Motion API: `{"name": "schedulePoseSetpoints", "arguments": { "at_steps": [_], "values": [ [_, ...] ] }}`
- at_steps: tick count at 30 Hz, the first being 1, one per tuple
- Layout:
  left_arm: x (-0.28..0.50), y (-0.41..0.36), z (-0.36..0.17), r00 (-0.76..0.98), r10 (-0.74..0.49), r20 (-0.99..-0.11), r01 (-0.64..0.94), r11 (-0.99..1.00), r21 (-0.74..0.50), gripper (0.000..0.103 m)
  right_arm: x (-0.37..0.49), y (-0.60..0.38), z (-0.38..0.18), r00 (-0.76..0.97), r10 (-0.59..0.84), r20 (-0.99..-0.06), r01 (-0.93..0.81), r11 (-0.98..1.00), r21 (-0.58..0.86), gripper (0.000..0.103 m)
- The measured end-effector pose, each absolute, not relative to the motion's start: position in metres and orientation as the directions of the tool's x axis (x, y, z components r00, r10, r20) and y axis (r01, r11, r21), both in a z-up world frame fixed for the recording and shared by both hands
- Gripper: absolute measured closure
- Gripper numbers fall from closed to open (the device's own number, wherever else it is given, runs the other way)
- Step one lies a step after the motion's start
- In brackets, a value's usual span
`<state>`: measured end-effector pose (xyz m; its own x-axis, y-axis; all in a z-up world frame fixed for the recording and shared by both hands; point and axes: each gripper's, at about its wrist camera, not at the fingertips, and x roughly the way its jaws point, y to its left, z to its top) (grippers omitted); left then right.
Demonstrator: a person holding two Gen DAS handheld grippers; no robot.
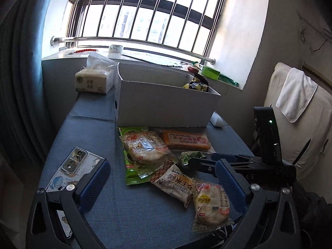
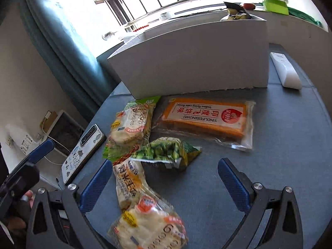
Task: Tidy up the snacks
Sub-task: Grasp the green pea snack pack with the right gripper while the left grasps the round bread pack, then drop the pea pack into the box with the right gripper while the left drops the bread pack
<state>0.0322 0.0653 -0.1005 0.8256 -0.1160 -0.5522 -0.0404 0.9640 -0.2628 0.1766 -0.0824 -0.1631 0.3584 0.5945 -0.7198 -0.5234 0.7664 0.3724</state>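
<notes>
Right gripper (image 2: 164, 183): spread wide and empty, low over the blue table (image 2: 280, 145), its jaws either side of the near end of the snack pile.
Left gripper (image 1: 162, 183): also released, holding nothing, hovering near the same pile.
Snacks: 6 loose packets lay on the cloth in front of the white box (image 2: 193, 56): the green pea packet (image 2: 168, 151), the orange cake pack (image 2: 209, 118), 2 Lay's chip packs (image 1: 210, 204) (image 1: 145, 147), a rice-cracker pack (image 1: 173, 183) and a flat green packet (image 1: 129, 171) under them.
Box contents: at least 1 yellow wrapper (image 1: 196, 86) showed over the rim.
Handling: the film bags looked light, crinkly and slick; the chips probably crush easily, so a pinch at a sealed end seam seemed safest. The orange pack looked stiffer and would likely take a grip across its narrow width.
Hidden: most of the box interior lay behind its wall. Overlaps covered packet edges. The nearest chip pack was blurred in the right wrist view.
Bystanders: a phone (image 1: 75, 166) and a white remote (image 2: 285, 72) lay near the snacks.
</notes>
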Motion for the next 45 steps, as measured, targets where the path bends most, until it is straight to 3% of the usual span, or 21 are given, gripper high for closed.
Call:
{"name": "schedulePoseSetpoints", "arguments": {
  "at_steps": [3,7,10,22,31,33,39,45],
  "values": [
    [0.032,0.067,-0.102,0.822,-0.112,-0.559,-0.049,0.963,-0.265,0.0,0.188,-0.063,-0.17,0.358,0.548,-0.756,-0.52,0.79,0.326,0.0],
    [0.032,0.071,-0.106,0.818,-0.105,-0.566,-0.065,0.96,-0.272,0.0,0.19,-0.053,-0.176,0.358,0.525,-0.772,-0.535,0.793,0.291,0.033],
    [0.035,0.073,-0.109,0.813,-0.106,-0.573,-0.072,0.958,-0.279,0.0,0.188,-0.059,-0.172,0.357,0.549,-0.756,-0.543,0.78,0.31,0.042],
    [0.101,0.054,-0.135,0.711,-0.09,-0.697,-0.08,0.975,-0.208,0.0,0.168,-0.138,-0.131,0.424,0.648,-0.632,-0.49,0.752,0.442,0.045],
    [0.177,0.057,-0.173,0.594,0.043,-0.804,-0.201,0.975,-0.097,0.003,0.145,-0.185,-0.115,0.49,0.636,-0.597,-0.454,0.77,0.448,0.045],
    [0.176,0.06,-0.173,0.611,0.038,-0.791,-0.192,0.976,-0.101,0.027,0.145,-0.188,-0.117,0.486,0.638,-0.598,-0.45,0.769,0.454,0.045],
    [0.153,0.072,-0.151,0.694,-0.01,-0.72,-0.14,0.979,-0.149,0.027,0.149,-0.193,-0.122,0.473,0.653,-0.591,-0.446,0.756,0.479,0.045],
    [0.141,0.077,-0.091,0.816,-0.041,-0.577,-0.081,0.98,-0.184,0.027,0.17,-0.179,-0.099,0.489,0.677,-0.549,-0.488,0.735,0.471,0.045]
  ]
}}
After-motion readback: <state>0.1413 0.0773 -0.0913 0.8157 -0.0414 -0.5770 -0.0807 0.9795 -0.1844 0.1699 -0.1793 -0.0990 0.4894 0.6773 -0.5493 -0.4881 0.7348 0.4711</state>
